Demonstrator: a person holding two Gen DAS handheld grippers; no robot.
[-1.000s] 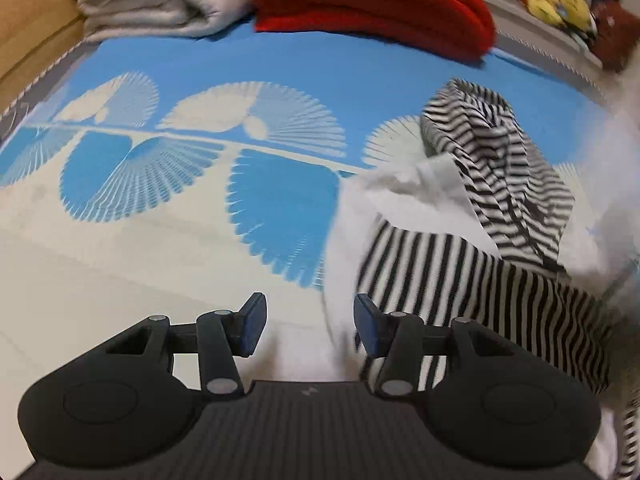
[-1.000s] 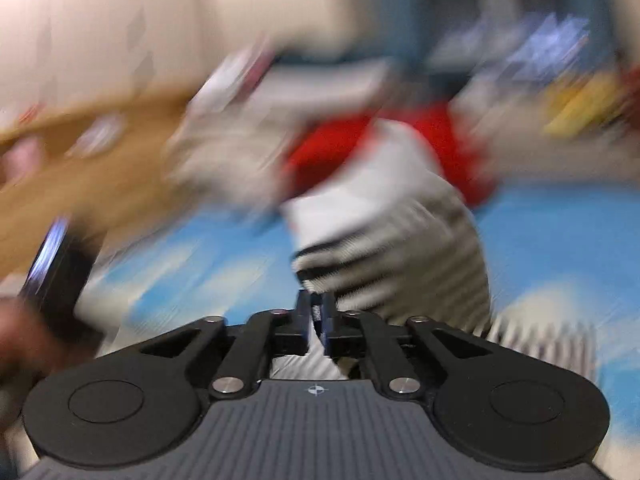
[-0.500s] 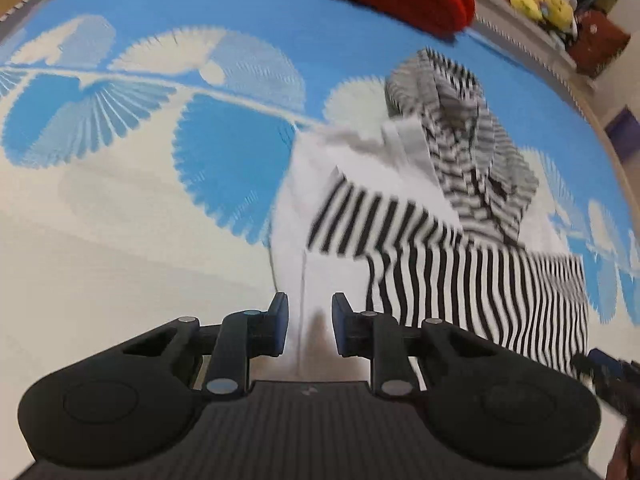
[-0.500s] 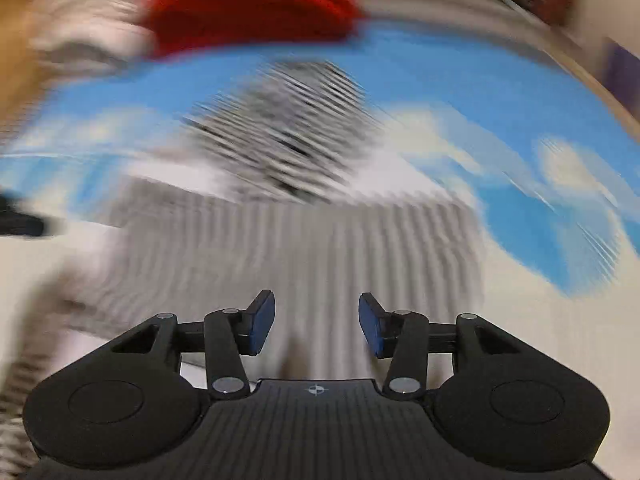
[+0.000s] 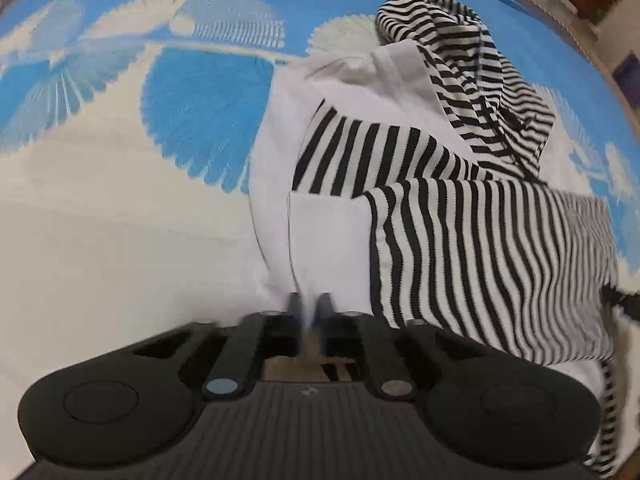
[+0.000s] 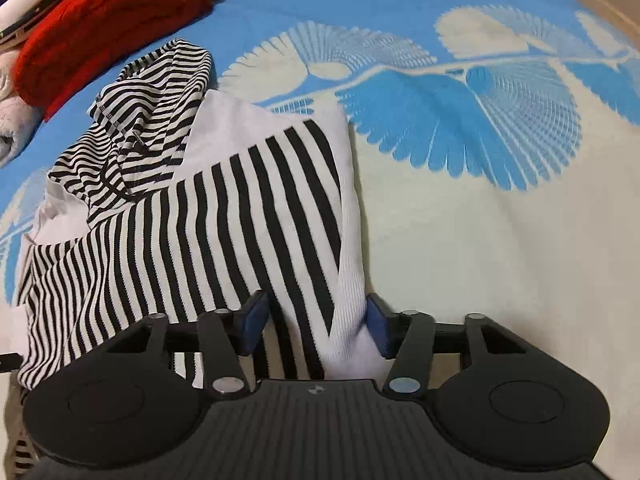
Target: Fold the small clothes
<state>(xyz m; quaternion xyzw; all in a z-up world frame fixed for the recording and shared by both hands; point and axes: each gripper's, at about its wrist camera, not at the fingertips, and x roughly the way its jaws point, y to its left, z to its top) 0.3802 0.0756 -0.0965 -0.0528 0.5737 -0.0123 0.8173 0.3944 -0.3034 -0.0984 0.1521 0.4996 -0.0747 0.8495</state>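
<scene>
Within the last second the left tongs [image 5: 310, 312] have pinched shut on the white hem of the striped hooded top [image 5: 460, 208] at six o'clock on the blue patterned mat [image 6: 460, 128], while the right tongs [image 6: 316, 320], half open and closing, now straddle its other edge, readying a fold.

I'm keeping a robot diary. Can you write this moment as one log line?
left gripper: shut on striped top's white hem | right gripper: closing around hem, fabric between fingers | top: on blue mat, unfolded

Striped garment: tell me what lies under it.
The striped garment lies on the blue and cream patterned mat. Whatever else is beneath its folds is covered.
</scene>
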